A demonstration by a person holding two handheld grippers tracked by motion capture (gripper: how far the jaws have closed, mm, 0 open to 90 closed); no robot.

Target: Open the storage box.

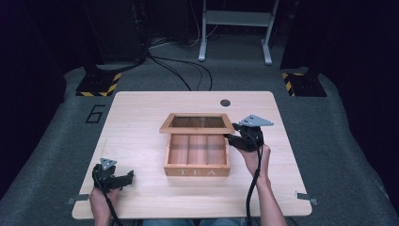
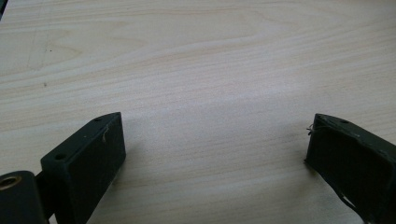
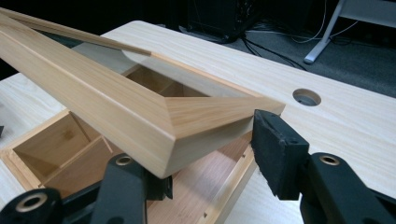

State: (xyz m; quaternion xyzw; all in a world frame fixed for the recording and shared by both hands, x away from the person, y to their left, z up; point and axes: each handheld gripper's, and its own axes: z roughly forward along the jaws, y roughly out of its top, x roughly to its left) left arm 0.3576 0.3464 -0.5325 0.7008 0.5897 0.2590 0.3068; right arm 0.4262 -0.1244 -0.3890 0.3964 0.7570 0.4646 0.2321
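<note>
A wooden tea box (image 1: 197, 170) marked TEA stands mid-table, its three compartments bare. Its framed glass lid (image 1: 196, 123) is raised and tilts back from the far edge. My right gripper (image 1: 231, 138) is at the lid's right front corner. In the right gripper view the lid (image 3: 116, 107) crosses between the jaws of the right gripper (image 3: 210, 158), one jaw under its edge and the other pad (image 3: 275, 154) pressed against the corner tip. My left gripper (image 1: 128, 177) rests near the table's front left, open. Nothing but bare wood lies between the jaws of the left gripper (image 2: 215, 140).
The light wooden table (image 1: 141, 117) has a round cable hole (image 1: 225, 102) behind the box. Beyond it are grey carpet, black cables and a white stand's legs (image 1: 235, 28). Metal clips (image 1: 306, 197) sit at the front corners.
</note>
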